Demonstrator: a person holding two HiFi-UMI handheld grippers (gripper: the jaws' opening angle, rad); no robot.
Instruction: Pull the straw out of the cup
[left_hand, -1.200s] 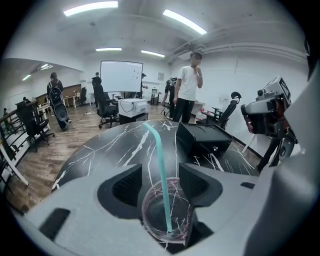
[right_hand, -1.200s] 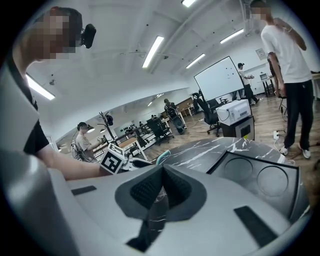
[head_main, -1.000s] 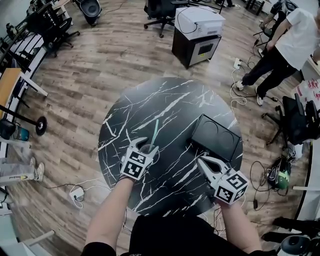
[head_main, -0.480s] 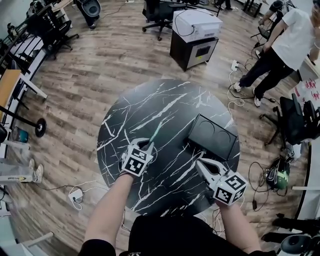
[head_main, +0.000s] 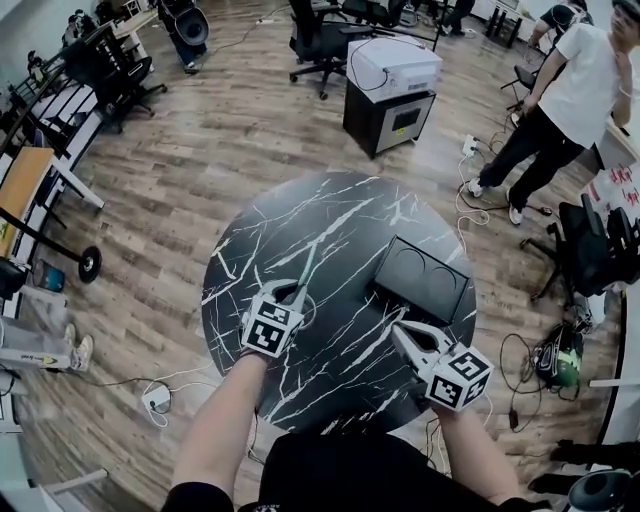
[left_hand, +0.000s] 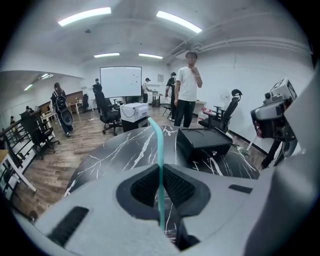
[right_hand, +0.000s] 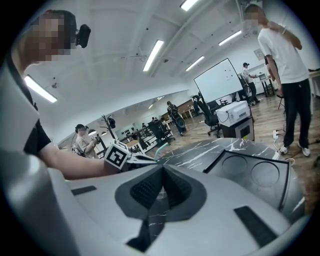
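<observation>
Two grippers in frame, one working: the left gripper (head_main: 293, 290) has just been closing its jaws and now pinches the thin teal plastic straw (left_hand: 159, 145) mid-length, with the bent top standing above the pads. Grasp made, so the pull can go, I'd say straight up along the straw. The cup shows in no view, hidden under that gripper, so can't tell how much straw is still inside. Right gripper (head_main: 402, 330) is closed on nothing, near the black rectangular tray (head_main: 425, 278) on the round black marble-look worktop (head_main: 330, 215); both round recesses in the tray are empty.
</observation>
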